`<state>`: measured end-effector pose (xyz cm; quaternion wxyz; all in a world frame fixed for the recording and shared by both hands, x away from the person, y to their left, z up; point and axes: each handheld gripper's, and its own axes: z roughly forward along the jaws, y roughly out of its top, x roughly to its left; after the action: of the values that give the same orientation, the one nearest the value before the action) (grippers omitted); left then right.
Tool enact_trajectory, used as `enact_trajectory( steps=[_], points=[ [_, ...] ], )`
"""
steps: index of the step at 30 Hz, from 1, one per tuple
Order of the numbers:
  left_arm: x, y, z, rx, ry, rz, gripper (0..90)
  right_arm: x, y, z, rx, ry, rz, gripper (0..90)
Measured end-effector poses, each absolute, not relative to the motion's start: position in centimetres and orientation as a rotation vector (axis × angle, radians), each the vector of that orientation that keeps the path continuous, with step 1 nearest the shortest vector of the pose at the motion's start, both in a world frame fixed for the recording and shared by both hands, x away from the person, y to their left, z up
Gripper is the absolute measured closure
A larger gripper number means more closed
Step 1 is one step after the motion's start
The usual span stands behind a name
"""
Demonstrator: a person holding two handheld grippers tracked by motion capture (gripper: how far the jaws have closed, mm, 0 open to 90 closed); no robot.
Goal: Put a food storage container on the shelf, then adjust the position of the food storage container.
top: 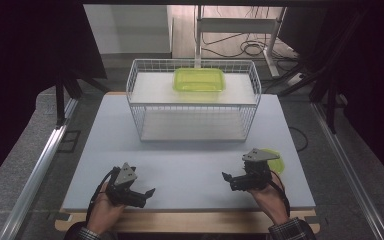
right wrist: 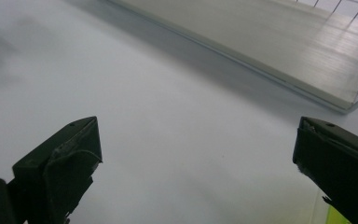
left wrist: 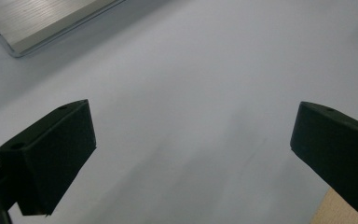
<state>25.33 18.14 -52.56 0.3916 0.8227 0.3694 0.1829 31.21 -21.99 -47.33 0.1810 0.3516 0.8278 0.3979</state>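
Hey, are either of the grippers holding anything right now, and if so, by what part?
Nothing is held. The left gripper and the right gripper both have their jaws wide apart over the bare table.

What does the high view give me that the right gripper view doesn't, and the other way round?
High view alone: the green container on the wire rack's upper shelf, the green lid beside the right gripper, and the left gripper. Right gripper view alone: its jaws close up, wide apart with nothing between. Both: the grey table and the rack's lower shelf.
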Motion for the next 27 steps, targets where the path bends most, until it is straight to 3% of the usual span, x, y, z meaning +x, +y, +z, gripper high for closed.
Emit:
enact_trajectory(
  steps=[9, 12, 13, 15, 16, 17, 18, 20, 21, 22, 23, 24, 25, 27],
  points=[
    [25.4, 18.1, -52.6, 2.098, 0.935, 0.465, 0.0, 31.7, -23.0, -47.5, 1.071, 2.335, 1.098, 0.2],
    [25.4, 18.1, -52.6, 2.099, 0.935, 0.464, 0.0, 31.9, -23.3, -47.3, 1.092, 2.325, 1.092, 3.9],
    [25.3, 18.1, -52.6, 2.099, 0.935, 0.465, 0.0, 32.0, -23.8, -47.0, 1.109, 2.299, 1.076, 11.1],
    [25.3, 18.1, -52.6, 2.099, 0.934, 0.465, 0.0, 32.0, -24.1, -46.9, 1.116, 2.289, 1.079, 15.2],
    [25.4, 18.1, -52.6, 2.103, 0.933, 0.465, 0.0, 32.2, -24.8, -46.6, 1.138, 2.260, 1.082, 25.1],
    [25.4, 18.1, -52.6, 2.103, 0.933, 0.465, 0.0, 32.2, -24.8, -46.6, 1.138, 2.260, 1.082, 25.1],
    [25.4, 18.0, -52.6, 2.106, 0.932, 0.466, 0.0, 32.2, -25.5, -46.2, 1.168, 2.242, 1.079, 36.7],
    [25.4, 18.0, -52.7, 2.107, 0.932, 0.466, 0.0, 32.2, -26.3, -45.8, 1.188, 2.227, 1.070, 51.2],
    [25.4, 18.0, -52.7, 2.107, 0.932, 0.466, 0.0, 32.2, -26.3, -45.8, 1.188, 2.227, 1.070, 51.2],
    [25.4, 18.0, -52.7, 2.114, 0.929, 0.466, 0.0, 32.3, -27.1, -45.5, 1.194, 2.235, 1.062, 63.0],
    [25.4, 18.0, -52.7, 2.114, 0.929, 0.466, 0.0, 32.3, -27.1, -45.5, 1.194, 2.235, 1.062, 63.0],
    [25.4, 17.9, -52.7, 2.117, 0.928, 0.468, 0.0, 32.4, -28.0, -45.3, 1.203, 2.222, 1.052, 73.4],
    [25.4, 17.9, -52.7, 2.117, 0.928, 0.468, 0.0, 32.4, -28.0, -45.3, 1.203, 2.222, 1.052, 73.4],
    [25.4, 17.9, -52.7, 2.122, 0.925, 0.469, 0.0, 32.5, -29.0, -45.0, 1.218, 2.197, 1.046, 83.5]
  ],
)
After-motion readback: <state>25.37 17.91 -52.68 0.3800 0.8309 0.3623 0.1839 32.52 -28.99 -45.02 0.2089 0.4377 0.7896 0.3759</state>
